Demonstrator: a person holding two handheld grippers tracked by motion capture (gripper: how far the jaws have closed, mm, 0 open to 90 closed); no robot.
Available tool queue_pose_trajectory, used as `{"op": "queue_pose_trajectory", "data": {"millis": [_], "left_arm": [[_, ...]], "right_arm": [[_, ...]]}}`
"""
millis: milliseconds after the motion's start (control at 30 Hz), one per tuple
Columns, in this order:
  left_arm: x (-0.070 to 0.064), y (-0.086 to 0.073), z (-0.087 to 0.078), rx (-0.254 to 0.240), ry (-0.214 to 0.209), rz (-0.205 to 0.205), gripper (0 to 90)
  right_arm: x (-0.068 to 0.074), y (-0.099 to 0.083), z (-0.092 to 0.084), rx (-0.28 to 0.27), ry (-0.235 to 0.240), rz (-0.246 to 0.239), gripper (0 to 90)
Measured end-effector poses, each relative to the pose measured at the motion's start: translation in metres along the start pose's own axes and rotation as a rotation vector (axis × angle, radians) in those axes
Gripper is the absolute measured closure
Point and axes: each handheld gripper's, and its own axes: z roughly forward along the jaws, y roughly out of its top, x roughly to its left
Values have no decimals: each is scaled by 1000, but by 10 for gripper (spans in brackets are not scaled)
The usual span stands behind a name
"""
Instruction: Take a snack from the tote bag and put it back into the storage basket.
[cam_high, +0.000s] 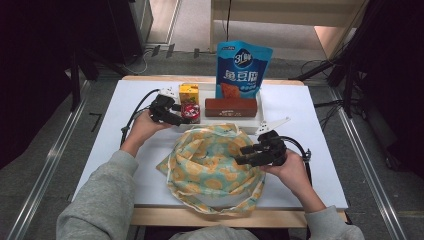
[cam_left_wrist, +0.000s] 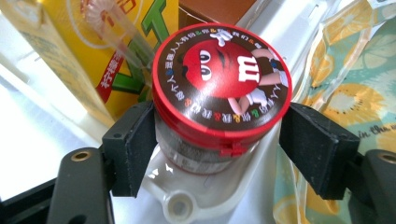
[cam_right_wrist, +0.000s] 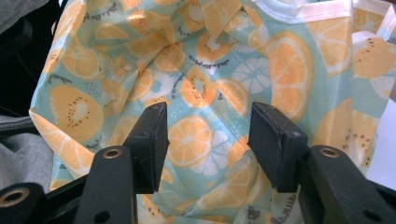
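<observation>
Round candy tub (cam_left_wrist: 222, 98), red lid, upright between left gripper (cam_left_wrist: 217, 144) jaws; fruit-print bag (cam_right_wrist: 210, 93) under right gripper (cam_right_wrist: 208, 140).

Bright tabletop, dark surroundings, soft high view, overexposed close-up whites

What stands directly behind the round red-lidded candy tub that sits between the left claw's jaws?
Behind the candy tub stands a yellow drink carton with a straw on its face. The tub covers the carton's lower right part.

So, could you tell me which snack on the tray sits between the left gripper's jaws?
The round red-lidded candy tub, unlike the yellow carton, brown box and blue pouch.
</observation>
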Motion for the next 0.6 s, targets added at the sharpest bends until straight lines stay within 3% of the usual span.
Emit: {"op": "queue_pose_trajectory", "data": {"millis": [367, 467, 600], "left_arm": [[1, -5, -19, -7, -20, -42, 327], [1, -8, -24, -12, -33, -60, 394], [-4, -9, -32, -22, -34, -48, 498]], "right_arm": [[1, 0, 1, -1, 0, -2, 488], [0, 0, 1, -2, 0, -2, 488], [1, 0, 1, -1, -1, -2, 488]]}}
